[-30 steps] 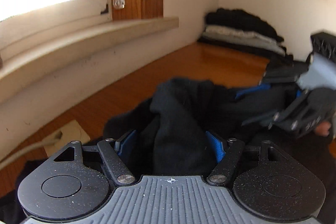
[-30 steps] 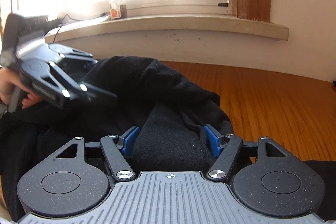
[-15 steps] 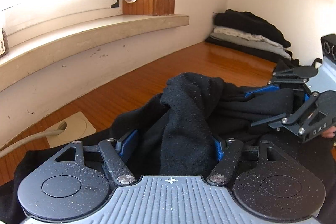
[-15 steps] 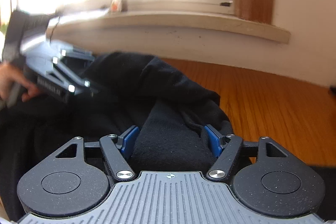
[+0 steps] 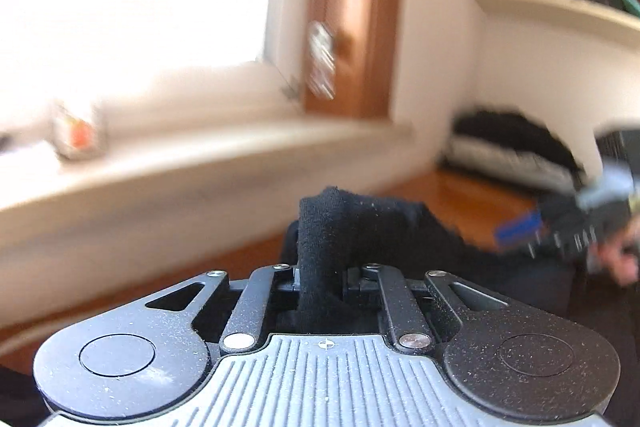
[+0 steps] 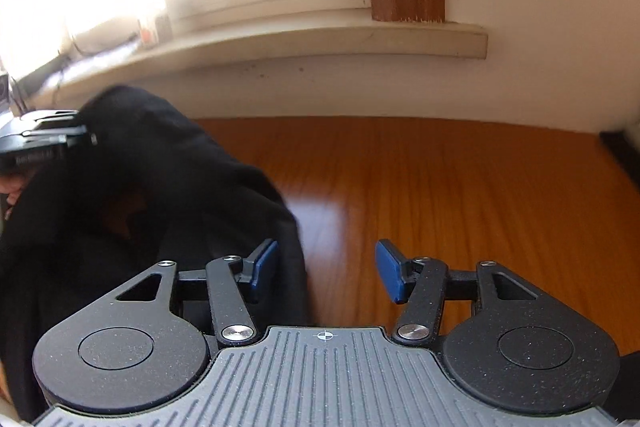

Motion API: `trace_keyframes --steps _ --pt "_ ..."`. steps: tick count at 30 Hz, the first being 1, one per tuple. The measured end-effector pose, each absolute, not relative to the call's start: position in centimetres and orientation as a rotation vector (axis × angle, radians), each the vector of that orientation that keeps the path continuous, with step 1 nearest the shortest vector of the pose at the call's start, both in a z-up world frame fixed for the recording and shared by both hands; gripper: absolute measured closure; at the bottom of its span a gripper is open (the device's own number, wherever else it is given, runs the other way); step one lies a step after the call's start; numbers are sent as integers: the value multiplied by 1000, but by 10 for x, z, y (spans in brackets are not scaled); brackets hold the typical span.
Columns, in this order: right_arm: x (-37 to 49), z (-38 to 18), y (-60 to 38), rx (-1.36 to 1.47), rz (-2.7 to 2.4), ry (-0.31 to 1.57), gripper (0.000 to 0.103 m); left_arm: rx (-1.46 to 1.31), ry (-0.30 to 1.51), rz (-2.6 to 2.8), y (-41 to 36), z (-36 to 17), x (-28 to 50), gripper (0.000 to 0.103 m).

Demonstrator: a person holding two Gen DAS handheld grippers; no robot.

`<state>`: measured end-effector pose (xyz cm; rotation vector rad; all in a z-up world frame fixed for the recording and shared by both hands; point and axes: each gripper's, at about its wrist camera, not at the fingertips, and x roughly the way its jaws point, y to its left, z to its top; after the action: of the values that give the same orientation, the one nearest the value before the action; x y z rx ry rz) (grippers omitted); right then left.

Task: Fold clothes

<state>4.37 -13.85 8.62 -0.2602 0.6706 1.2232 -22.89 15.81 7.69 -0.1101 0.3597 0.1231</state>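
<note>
Since the earlier frames both hands have swung away from the heap, and the black garment (image 6: 132, 211) that filled the right gripper's (image 6: 326, 271) mouth now sits off to its left, draped on the wooden table (image 6: 460, 195). That gripper's jaws have just been closing a little, yet the blue pads (image 6: 390, 277) are standing apart with bare wood between them, pinching nothing. The left gripper (image 5: 322, 277) has just been closing too, and is now squeezing a bunched fold of the garment (image 5: 320, 247), probably to lift an edge clear for spreading. A folded stack (image 5: 512, 147) is waiting in the far corner.
</note>
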Motion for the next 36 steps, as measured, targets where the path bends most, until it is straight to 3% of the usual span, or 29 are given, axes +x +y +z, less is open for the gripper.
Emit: trace_keyframes --steps 14,17,29,30,32,36 --pt "23 102 -149 -170 1325 697 47 -145 370 199 182 81 -235 90" --pt "18 104 -160 -167 1341 696 41 -151 397 193 184 76 -228 90" --pt "13 75 -151 -194 1370 793 40 -154 412 191 182 76 -226 90" --pt "13 73 -148 -190 1372 800 41 -152 412 191 182 76 -226 90" --pt "12 71 -144 -182 1391 804 57 -152 411 192 182 76 -226 90" --pt "6 79 -142 -204 1384 750 75 -152 398 199 181 78 -228 90"
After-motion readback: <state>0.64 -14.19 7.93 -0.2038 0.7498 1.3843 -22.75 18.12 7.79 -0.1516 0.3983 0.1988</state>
